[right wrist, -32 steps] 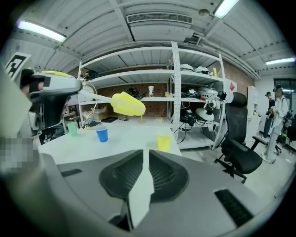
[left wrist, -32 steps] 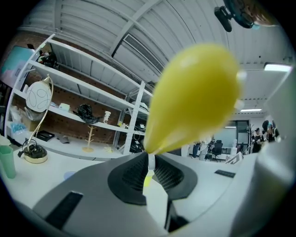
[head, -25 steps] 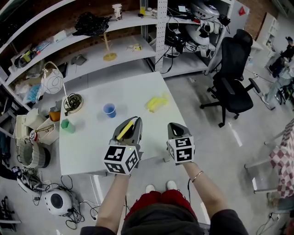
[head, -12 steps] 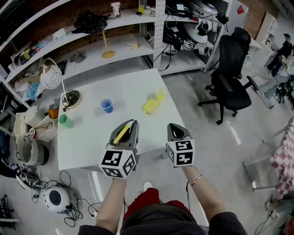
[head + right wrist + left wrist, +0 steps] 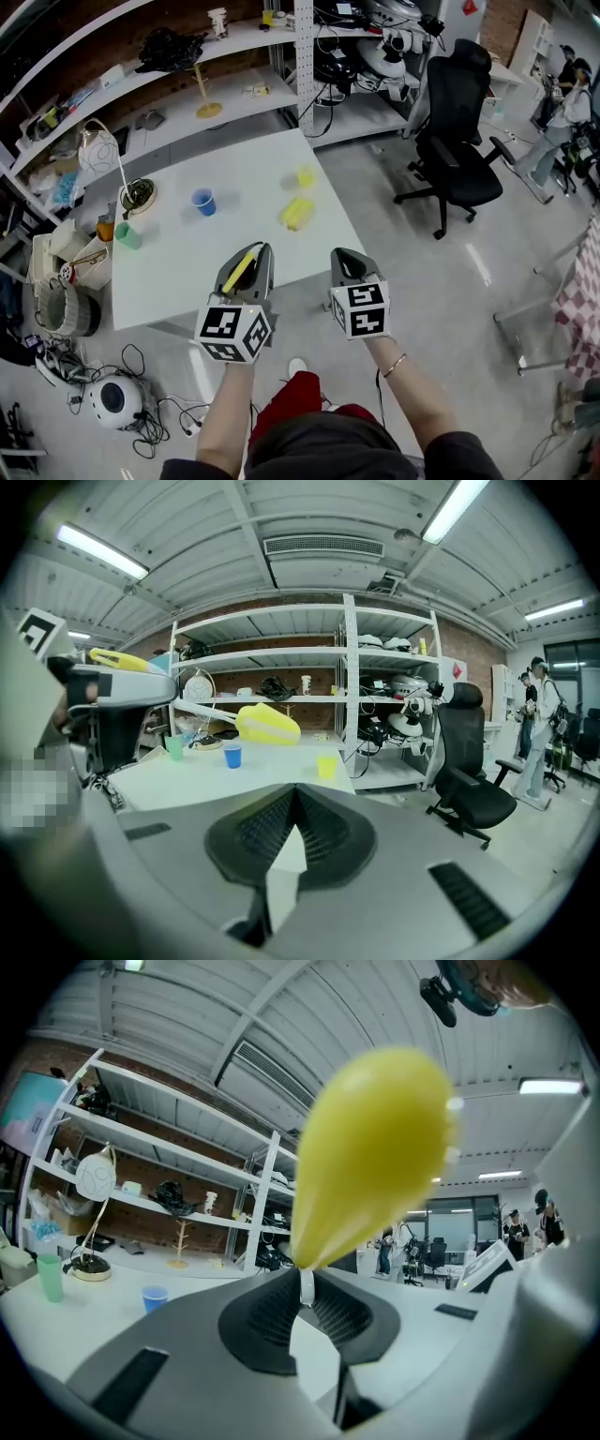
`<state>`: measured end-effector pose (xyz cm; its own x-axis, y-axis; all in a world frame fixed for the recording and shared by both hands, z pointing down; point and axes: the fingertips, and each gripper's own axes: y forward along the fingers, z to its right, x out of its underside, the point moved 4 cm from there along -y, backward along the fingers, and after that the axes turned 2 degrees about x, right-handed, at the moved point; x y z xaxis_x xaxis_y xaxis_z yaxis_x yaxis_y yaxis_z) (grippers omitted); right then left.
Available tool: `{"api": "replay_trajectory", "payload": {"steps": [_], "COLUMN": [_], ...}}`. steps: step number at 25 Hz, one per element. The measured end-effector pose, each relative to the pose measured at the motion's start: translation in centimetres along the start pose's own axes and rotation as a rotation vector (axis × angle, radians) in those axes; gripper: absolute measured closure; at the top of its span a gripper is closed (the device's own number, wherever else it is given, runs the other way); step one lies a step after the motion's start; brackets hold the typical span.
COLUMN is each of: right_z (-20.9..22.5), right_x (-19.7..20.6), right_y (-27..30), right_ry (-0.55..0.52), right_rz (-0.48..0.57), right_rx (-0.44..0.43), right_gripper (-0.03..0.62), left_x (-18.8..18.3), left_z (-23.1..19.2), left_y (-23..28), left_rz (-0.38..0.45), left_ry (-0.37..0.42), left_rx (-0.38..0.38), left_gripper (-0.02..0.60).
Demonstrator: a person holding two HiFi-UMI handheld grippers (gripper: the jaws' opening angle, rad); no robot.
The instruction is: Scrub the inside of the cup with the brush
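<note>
Jaws of the left gripper point(image 5: 251, 255) clamp the brush point(image 5: 370, 1147); right gripper point(image 5: 342, 256) closed, empty.

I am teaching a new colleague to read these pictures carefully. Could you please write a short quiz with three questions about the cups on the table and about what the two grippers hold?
1. True or false: the right gripper holds a cup.
2. Which cup on the table stands farthest to the left in the head view? A blue; B green; C yellow.
3. Fill in: the left gripper is shut on the ____.

Key
1. False: its jaws are shut with nothing between them.
2. B, the green cup.
3. brush.
</note>
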<state>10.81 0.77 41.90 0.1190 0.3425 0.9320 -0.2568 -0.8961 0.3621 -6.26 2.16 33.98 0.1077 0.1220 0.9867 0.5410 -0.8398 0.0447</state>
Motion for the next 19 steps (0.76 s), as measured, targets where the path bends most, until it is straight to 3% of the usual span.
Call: {"api": "replay_trajectory", "payload": {"steps": [10, 19], "right_z": [-0.9, -0.2], "right_x": [2.5, 3.0], "right_y": [-8.4, -16.3], "right_ry": [0.016, 0.010], "right_rz": [0.034, 0.100], "right_rx": [0.000, 0.020], "right_gripper": [0.576, 0.576], "left_x": [1.1, 0.7], "left_z": [6.5, 13.2], "left_y": [-6.7, -10.6], "left_rz": [0.018, 0.038], "left_ry": [0.022, 0.062], "left_rx": [-0.019, 0.008], "left_gripper": [0.537, 0.537]}}
